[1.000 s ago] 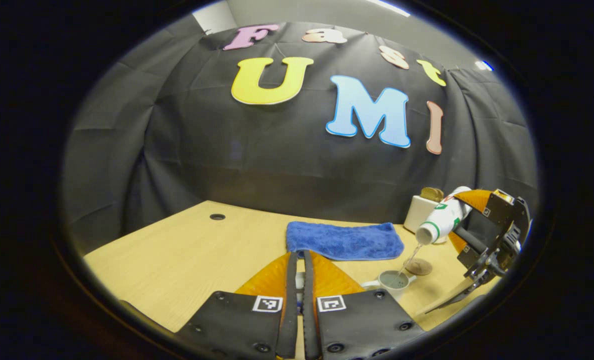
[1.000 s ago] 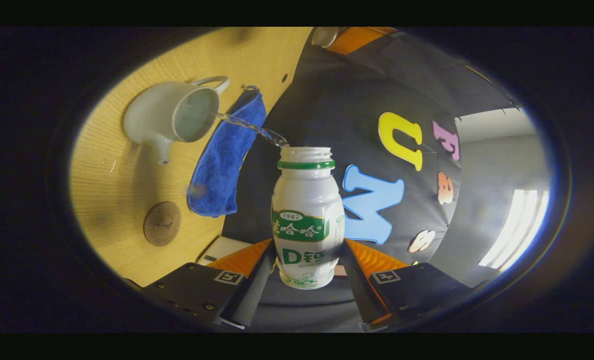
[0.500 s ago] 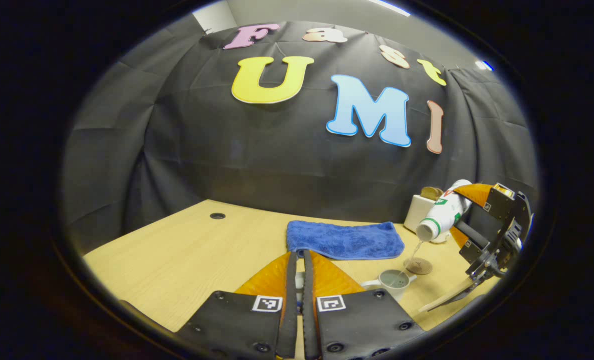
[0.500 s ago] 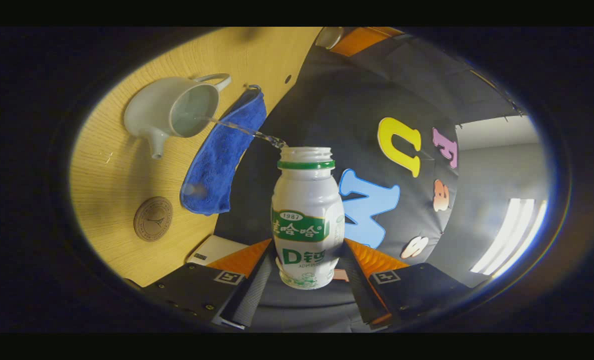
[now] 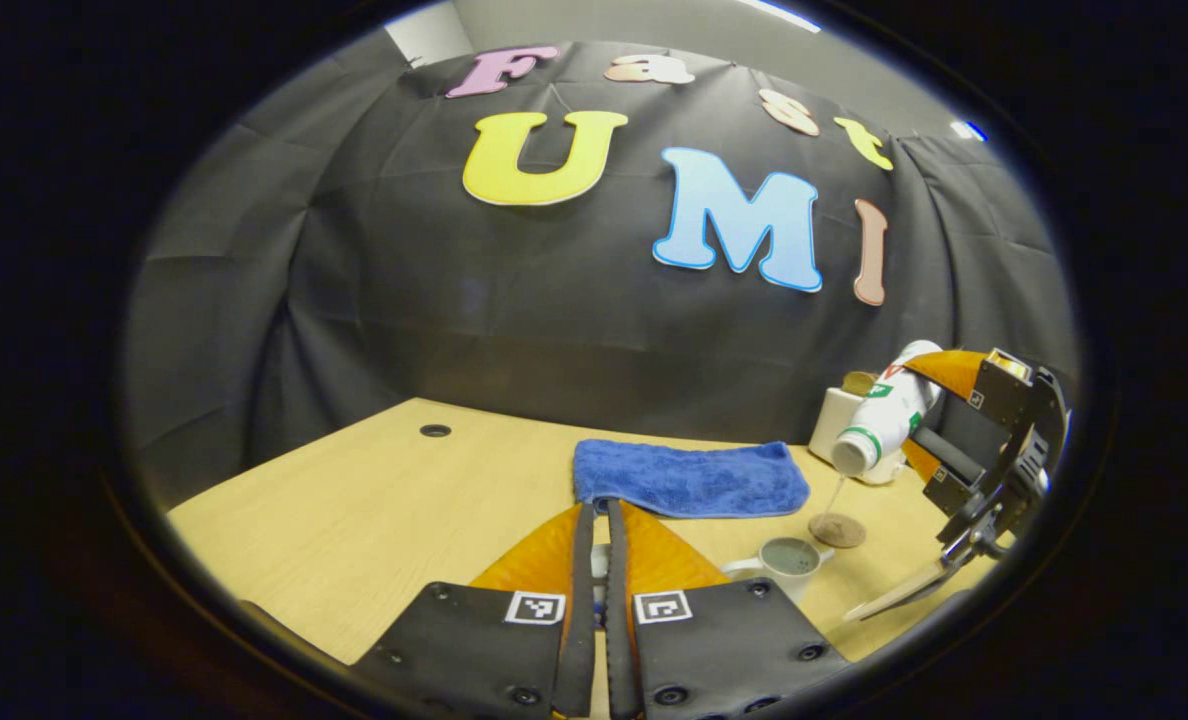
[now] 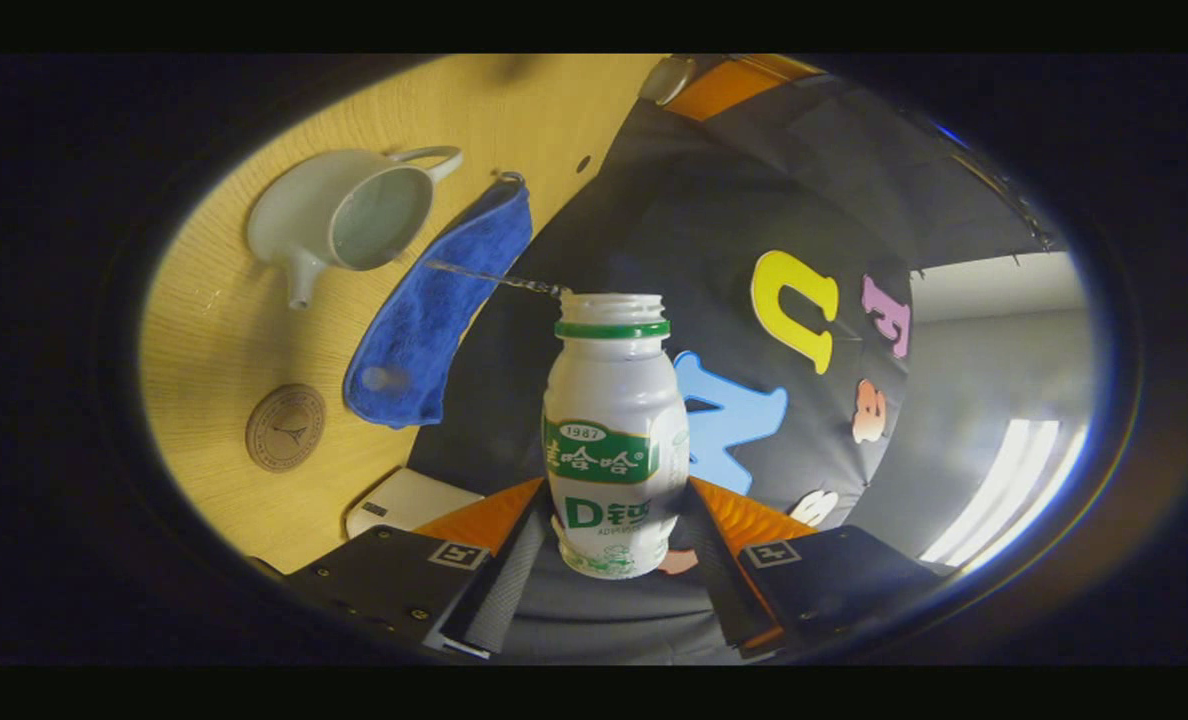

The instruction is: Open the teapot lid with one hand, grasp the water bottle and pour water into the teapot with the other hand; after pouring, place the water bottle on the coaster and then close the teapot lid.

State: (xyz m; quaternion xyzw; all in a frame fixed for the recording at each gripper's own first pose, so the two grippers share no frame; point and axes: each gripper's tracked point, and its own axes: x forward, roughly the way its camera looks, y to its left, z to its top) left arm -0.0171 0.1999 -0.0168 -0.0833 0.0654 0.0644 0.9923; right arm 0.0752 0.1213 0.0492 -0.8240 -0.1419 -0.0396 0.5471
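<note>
right gripper (image 6: 609, 545) jaws clamp water bottle (image 6: 614, 440) | raised higher, stream thinner | left gripper (image 5: 594, 600) jaws nearly closed

Teapot (image 6: 339, 215) mouth unobstructed; blue towel (image 6: 439, 305) beside; coaster (image 6: 285, 427) bare.

Open white ceramic teapot (image 5: 790, 562) is being flanked on the wooden table (image 5: 374, 510): blue towel (image 5: 689, 478) behind, round brown coaster (image 5: 837, 529) right.
</note>
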